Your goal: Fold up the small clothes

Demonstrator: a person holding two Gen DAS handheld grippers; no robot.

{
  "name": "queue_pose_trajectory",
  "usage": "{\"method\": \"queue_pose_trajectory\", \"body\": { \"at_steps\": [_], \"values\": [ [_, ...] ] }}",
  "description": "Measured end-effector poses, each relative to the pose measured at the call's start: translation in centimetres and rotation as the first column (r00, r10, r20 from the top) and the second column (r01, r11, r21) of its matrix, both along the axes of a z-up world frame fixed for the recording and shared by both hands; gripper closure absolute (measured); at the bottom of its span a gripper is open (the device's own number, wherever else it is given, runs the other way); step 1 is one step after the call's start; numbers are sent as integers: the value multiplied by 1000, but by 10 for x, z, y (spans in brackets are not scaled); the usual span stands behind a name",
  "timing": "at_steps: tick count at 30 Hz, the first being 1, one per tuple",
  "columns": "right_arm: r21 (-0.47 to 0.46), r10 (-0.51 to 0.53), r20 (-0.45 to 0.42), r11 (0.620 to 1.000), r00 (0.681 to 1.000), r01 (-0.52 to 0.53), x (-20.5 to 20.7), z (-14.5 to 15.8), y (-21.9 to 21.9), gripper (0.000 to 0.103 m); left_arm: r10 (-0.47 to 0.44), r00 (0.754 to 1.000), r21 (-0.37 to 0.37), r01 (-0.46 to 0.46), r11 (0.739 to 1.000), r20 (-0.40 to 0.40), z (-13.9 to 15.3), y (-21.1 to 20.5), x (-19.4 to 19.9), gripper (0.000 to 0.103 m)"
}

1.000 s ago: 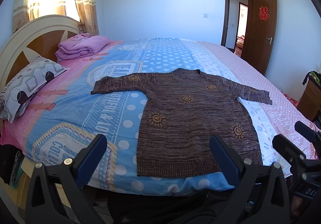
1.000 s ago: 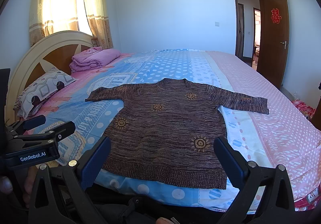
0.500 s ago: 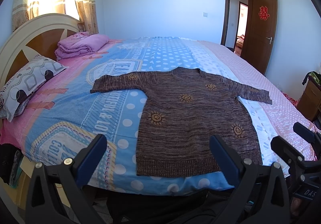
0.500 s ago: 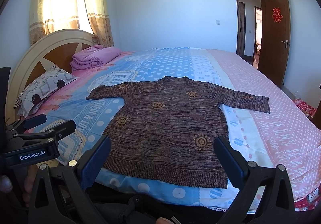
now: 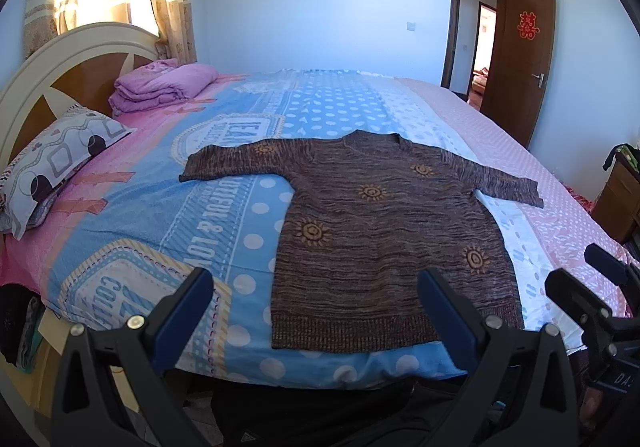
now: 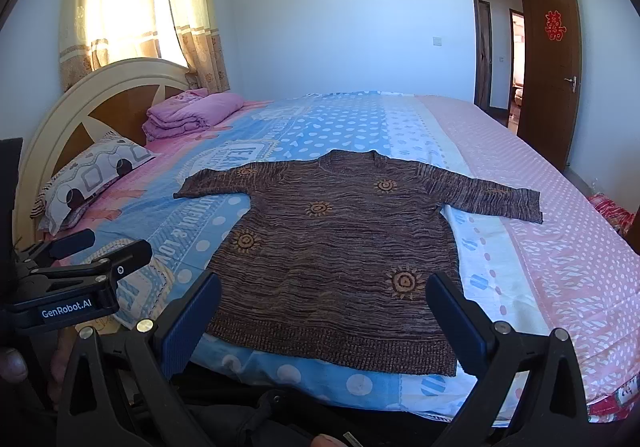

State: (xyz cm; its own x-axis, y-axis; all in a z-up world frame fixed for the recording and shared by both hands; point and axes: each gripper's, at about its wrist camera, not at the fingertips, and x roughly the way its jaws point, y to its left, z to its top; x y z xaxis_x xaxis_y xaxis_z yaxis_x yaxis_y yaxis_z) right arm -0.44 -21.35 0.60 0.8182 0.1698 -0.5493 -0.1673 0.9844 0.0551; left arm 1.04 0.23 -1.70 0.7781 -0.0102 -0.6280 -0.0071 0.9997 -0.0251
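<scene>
Ahead of both claws, a wide bed (image 5: 120, 215) under a blue, white and pink printed cover, filling most of each view. Spread flat on it, front up, a brown knitted sweater (image 5: 376, 231) with orange sun motifs: both sleeves stretched out to the sides, neckline on the far side, ribbed hem nearest the claws and close to the bed's near edge. Not yet folded anywhere.

Beyond the sweater and off to the left, a curved cream-and-wood headboard (image 5: 60, 79), a patterned pillow (image 5: 60, 167) and a folded purple blanket (image 5: 164, 89). Far right, an open brown door (image 5: 516, 59) bearing a red paper ornament.

Left gripper (image 5: 314, 311) held low, short of the bed's near edge, pointing forward across the hem, blue-padded fingers (image 5: 186, 313) spread wide with nothing between them; hem's left corner seen in that gap, not touched. Right gripper (image 6: 322, 311) posed alike just to the right, level, wide apart, empty, with the hem's middle and right part beyond its gap.

In the right wrist view, left gripper seen side-on at the left edge, labelled body clear, fingertips partly cut by the frame. In the left wrist view, right gripper only as dark arms at the right border. Holding hands mostly out of frame: fingertips alone at the lower left of the right wrist view. Floor under the bed edge dark, hard to make out.
</scene>
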Motion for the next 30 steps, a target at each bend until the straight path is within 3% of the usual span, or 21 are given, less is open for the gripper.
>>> {"method": "queue_pose_trajectory", "body": {
  "at_steps": [10,17,30],
  "values": [
    [20,39,-8,999,999,-39,8,-2,-5,1,-15,999,0,15,1000,-34,-4,1,11,0],
    [17,-22,-38,1000,999,22,33,-13,-30,1,35,999,48,-34,998,-24,-8,12,34,0],
    [39,-202,-146,977,968,210,130,-55,-134,1,60,997,170,-50,984,-54,-32,7,143,0]
  ]
}}
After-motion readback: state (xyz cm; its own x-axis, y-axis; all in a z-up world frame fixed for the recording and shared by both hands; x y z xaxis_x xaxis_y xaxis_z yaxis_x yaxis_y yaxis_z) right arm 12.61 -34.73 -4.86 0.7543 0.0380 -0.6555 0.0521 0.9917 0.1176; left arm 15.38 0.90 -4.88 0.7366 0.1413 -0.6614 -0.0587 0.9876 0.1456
